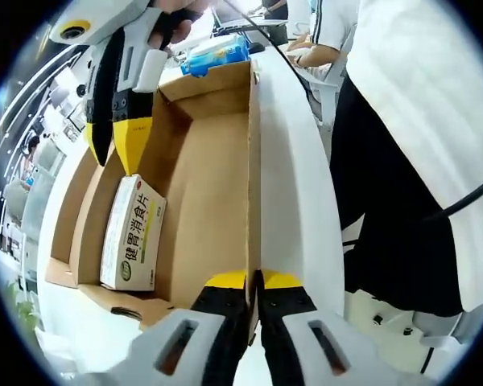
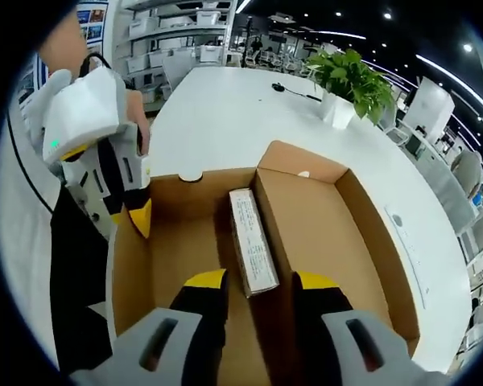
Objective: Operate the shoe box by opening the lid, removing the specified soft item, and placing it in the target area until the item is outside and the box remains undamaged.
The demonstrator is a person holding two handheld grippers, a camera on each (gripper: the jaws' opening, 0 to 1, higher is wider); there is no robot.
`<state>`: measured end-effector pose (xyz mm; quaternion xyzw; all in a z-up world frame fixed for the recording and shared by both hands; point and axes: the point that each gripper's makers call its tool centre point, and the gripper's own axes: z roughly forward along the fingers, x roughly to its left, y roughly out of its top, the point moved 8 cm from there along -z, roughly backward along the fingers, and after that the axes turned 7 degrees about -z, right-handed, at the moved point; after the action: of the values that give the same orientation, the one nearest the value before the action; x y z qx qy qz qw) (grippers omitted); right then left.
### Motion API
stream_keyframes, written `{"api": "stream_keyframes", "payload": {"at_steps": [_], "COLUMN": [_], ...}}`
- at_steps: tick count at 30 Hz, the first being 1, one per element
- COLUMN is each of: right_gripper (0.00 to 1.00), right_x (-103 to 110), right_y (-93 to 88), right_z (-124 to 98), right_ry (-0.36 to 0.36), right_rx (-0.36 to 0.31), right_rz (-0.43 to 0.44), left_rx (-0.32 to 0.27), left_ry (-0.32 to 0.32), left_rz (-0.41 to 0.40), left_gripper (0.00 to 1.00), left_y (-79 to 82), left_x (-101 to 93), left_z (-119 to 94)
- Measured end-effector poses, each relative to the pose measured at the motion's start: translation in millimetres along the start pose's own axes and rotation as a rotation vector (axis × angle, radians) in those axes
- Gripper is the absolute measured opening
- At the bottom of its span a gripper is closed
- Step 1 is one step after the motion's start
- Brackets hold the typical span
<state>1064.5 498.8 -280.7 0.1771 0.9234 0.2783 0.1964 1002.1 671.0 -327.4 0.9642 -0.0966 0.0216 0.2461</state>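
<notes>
Cardboard walls rise on both sides of me: the box (image 1: 217, 161) lies open on the white desk (image 1: 294, 201), its lid (image 2: 338, 233) folded flat out beside the tray. My left fingers (image 1: 253, 283) are pinched nearly shut on the box's near wall, the thin edge running up between the yellow tips. My right fingers (image 2: 262, 283) stand apart, reaching down into the tray with one tip on either side of the packet (image 2: 252, 240), not yet touching it as far as I can tell. In the left gripper view that packet (image 1: 134, 233) is a white and yellow-green carton with printed characters, lying against the tray's far wall, and my right fingers (image 1: 117, 145) hang just above its upper end. In the right gripper view my left fingers (image 2: 137, 217) sit at the tray's left wall. A potted plant (image 2: 350, 84) stands further along the desk, well apart from the box.
</notes>
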Motion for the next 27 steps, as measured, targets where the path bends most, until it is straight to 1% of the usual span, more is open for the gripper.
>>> {"api": "stream_keyframes", "payload": {"at_steps": [8,10,11,12,14,15,16,18,20,23,27], "right_gripper": [0.31,0.28,0.26,0.25,0.28,0.28,0.28,0.29,0.29,0.28,0.28], "right_x": [-4.4,-3.6,0.1,4.1,7.9,7.4,7.2,4.2,-0.4,-4.2,-5.1], "right_y": [1.5,3.8,8.5,11.3,10.4,9.1,9.4,9.4,6.8,3.6,5.9], "right_z": [2.3,0.9,1.1,-0.1,2.9,4.1,3.8,3.4,4.2,5.3,8.4], "right_ry": [0.027,0.038,0.063,0.087,0.106,0.101,0.095,0.092,0.095,0.095,0.119], "right_rx": [0.004,0.004,-0.031,-0.042,-0.017,0.000,0.005,0.002,-0.005,0.008,-0.002], "right_rz": [-0.011,-0.015,-0.023,-0.026,-0.034,-0.066,-0.077,-0.063,-0.012,-0.010,-0.002], "left_rx": [-0.002,-0.002,-0.001,-0.001,-0.003,-0.002,-0.002,0.001,0.001,0.001,-0.001], "left_ry": [0.001,0.001,0.000,0.000,0.000,-0.001,-0.002,-0.003,0.000,0.003,0.007], "left_rz": [-0.006,-0.009,-0.011,-0.011,-0.008,-0.008,-0.009,-0.010,-0.009,-0.007,-0.009], "left_gripper": [0.03,0.03,0.03,0.03,0.03,0.03,0.03,0.03,0.03,0.03,0.03], "left_y": [-0.3,-0.9,-1.4,-1.7,-1.8,-2.0,-2.2,-2.0,-2.2,-2.2,-0.6], "left_x": [0.4,0.6,0.9,1.0,1.1,1.2,1.3,1.3,1.1,0.8,0.0], "left_z": [0.2,0.8,1.4,1.6,1.6,1.8,2.0,2.1,2.4,2.3,1.1]}}
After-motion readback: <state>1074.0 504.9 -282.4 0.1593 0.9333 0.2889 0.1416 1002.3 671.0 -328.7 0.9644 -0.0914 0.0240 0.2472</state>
